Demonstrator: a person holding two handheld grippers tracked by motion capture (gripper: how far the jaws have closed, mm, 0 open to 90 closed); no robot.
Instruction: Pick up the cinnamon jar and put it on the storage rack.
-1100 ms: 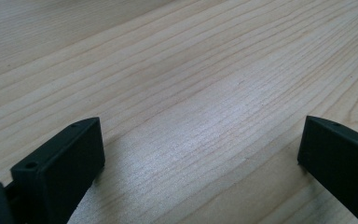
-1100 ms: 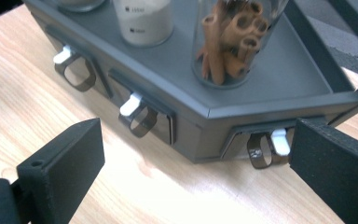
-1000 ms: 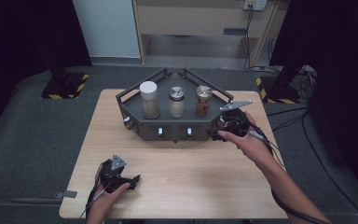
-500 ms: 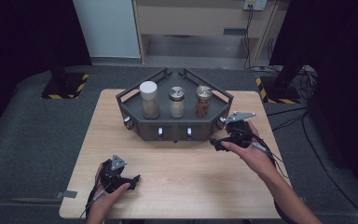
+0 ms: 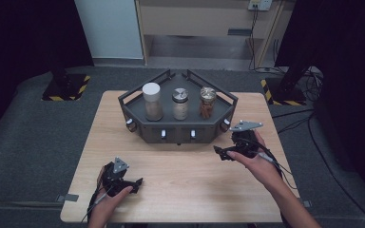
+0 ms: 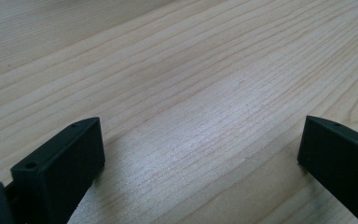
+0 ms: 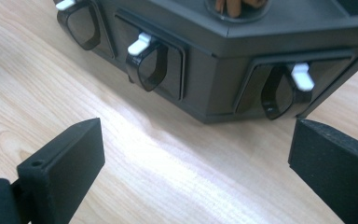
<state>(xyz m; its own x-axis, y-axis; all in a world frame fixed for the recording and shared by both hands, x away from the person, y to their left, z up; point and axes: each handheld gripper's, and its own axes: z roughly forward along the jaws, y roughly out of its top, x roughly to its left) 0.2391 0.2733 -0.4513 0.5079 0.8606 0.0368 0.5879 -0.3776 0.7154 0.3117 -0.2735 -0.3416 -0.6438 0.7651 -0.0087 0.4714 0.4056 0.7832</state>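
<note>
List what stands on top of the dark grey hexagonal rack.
Three jars on the dark grey hexagonal rack: white-lidded jar, silver-lidded jar, jar of brown sticks. Drawer contents are hidden.

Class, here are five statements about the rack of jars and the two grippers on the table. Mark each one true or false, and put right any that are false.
1. Three jars stand in the dark rack. True.
2. The white-lidded jar is the rightmost of the three. False: it stands at the left end, and the jar of brown sticks is at the right end.
3. The right gripper is clamped on a rack handle. False: its fingers are spread and hold nothing, just short of the handle.
4. The left gripper is open over bare wood. True.
5. Both grippers are beside the rack's right corner. False: the left one is near the table's front edge.
</note>
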